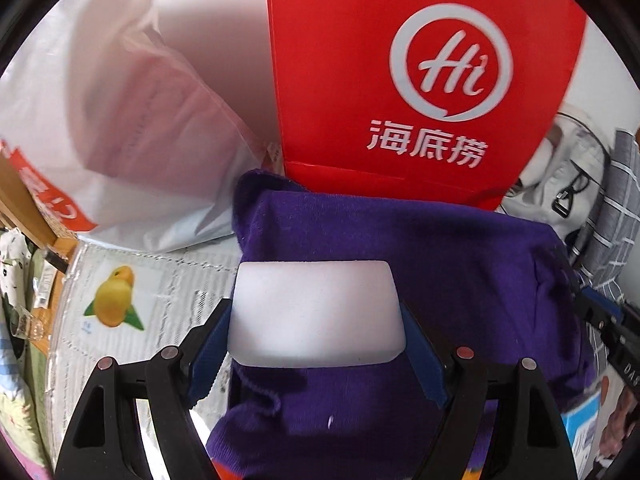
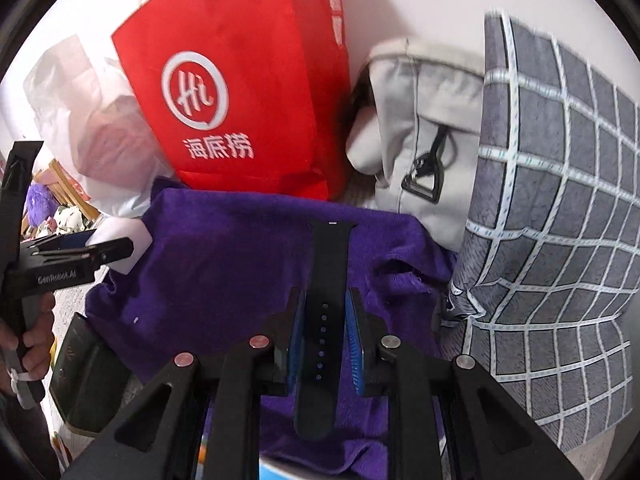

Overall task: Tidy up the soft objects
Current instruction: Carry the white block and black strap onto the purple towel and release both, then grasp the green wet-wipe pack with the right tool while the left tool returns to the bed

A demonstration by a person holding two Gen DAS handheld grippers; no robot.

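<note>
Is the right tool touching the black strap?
Touching. In the right wrist view, the right tool has its blue pads pressed against both sides of the black strap, which sticks out above the purple cloth.

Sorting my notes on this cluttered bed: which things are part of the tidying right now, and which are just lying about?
In the job:
white foam block, in the left claw
black watch strap, in the right claw
purple cloth

Lying about:
red paper bag
white plastic bag
grey backpack
checked pillow

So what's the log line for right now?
left claw: holds white foam block | right claw: holds black rubber watch strap | below: purple cloth
</note>
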